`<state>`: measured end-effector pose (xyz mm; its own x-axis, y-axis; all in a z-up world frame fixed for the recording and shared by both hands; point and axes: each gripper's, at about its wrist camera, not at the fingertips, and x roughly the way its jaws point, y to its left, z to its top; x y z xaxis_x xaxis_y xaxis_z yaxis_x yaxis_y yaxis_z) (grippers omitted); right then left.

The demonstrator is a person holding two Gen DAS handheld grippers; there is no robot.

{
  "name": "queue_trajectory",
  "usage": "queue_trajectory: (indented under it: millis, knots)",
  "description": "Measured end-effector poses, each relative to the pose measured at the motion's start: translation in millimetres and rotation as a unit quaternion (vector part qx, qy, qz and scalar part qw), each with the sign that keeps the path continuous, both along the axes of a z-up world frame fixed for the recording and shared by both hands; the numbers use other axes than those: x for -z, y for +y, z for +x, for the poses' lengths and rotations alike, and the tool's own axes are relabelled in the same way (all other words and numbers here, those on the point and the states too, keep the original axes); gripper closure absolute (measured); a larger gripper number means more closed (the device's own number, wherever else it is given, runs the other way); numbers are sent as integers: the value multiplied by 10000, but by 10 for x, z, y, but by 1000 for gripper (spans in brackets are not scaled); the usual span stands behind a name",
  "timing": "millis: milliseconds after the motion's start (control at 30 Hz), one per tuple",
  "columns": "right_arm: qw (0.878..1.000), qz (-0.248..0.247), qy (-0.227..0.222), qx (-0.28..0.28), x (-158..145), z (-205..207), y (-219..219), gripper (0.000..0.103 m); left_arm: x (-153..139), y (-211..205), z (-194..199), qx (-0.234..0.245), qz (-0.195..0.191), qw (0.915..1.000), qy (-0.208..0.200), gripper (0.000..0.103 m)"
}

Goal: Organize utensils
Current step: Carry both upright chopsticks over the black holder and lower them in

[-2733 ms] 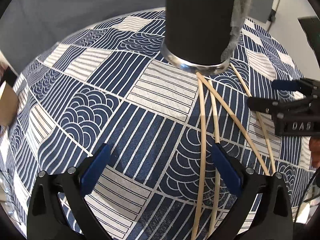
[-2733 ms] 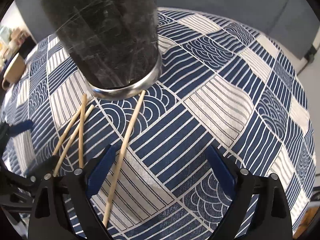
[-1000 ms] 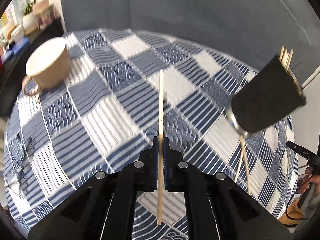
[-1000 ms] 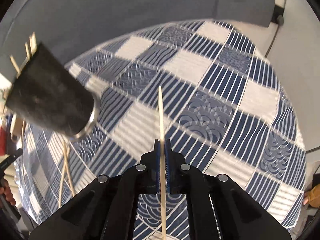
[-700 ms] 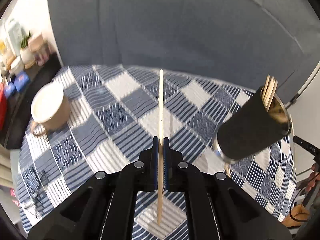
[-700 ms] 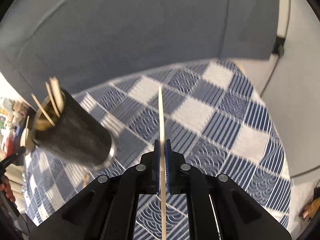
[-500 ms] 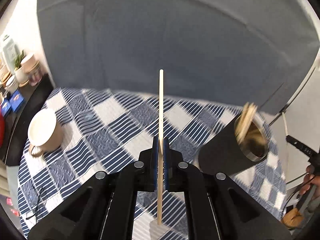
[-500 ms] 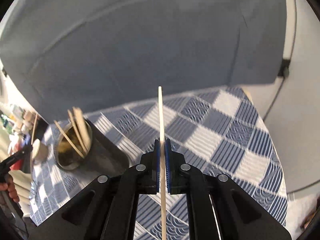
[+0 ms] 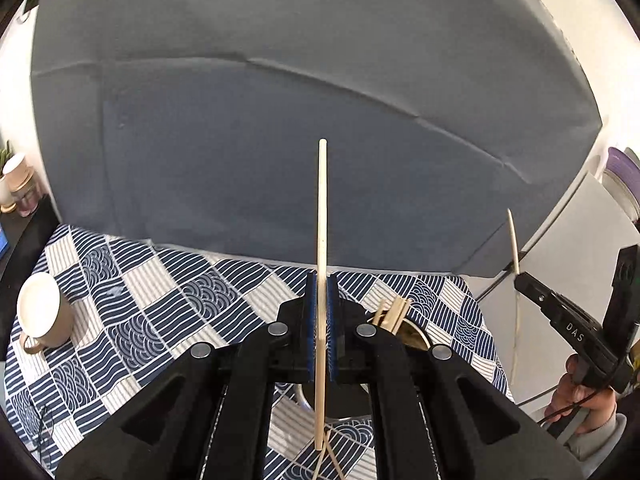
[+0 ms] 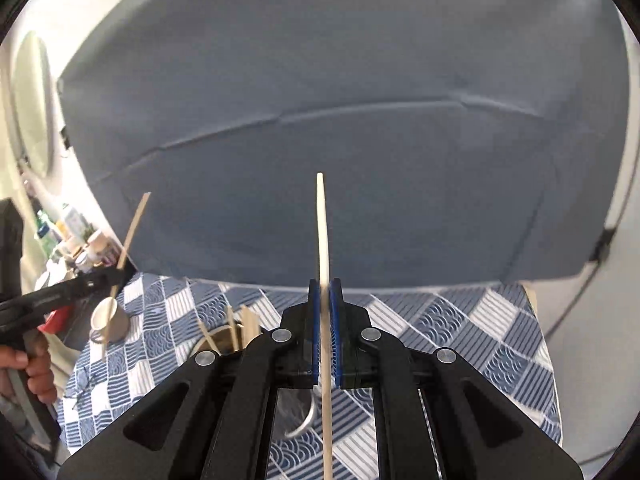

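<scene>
Left gripper (image 9: 322, 328) clenched on a chopstick (image 9: 322, 216), right gripper (image 10: 325, 332) clenched on another chopstick (image 10: 322, 232), both sticks upright between the blue pads. Just beyond and below each claw sits the dark holder cup (image 10: 224, 340) with chopsticks in it, on the blue patterned tablecloth (image 9: 168, 296). A beige mug (image 9: 40, 316) stands far left of the left claw, grey backdrop (image 9: 280, 100) behind.

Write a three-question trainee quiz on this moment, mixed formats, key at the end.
1. True or false: the left gripper has its jaws shut on a chopstick.
2. Multiple choice: the right gripper holds A) a spoon B) a chopstick C) nothing.
3. Fill in: sticks already collected stand in the dark ____ below the grippers, on the tablecloth.

Key: 1 true; 2 B; 3 cup.
</scene>
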<state>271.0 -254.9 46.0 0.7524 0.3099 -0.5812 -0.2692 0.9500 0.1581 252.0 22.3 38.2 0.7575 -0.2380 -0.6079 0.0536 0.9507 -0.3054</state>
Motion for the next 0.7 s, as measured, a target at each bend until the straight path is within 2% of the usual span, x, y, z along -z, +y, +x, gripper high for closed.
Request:
queue_trajectory:
  millis: [333, 433, 567, 700]
  knots:
    - [9975, 441, -348, -418, -14, 134, 282, 98, 10, -273, 131, 160, -96, 9996, -227, 98]
    - [9950, 717, -424, -552, 25, 192, 333, 98, 81, -311, 178, 242, -172, 9992, -274, 98]
    - [9919, 980, -503, -639, 116, 262, 386, 98, 138, -363, 188, 325, -225, 9979, -513, 98]
    - [9879, 1232, -602, -722, 206, 276, 407, 98, 197, -349, 209, 320, -443, 9947, -873, 98]
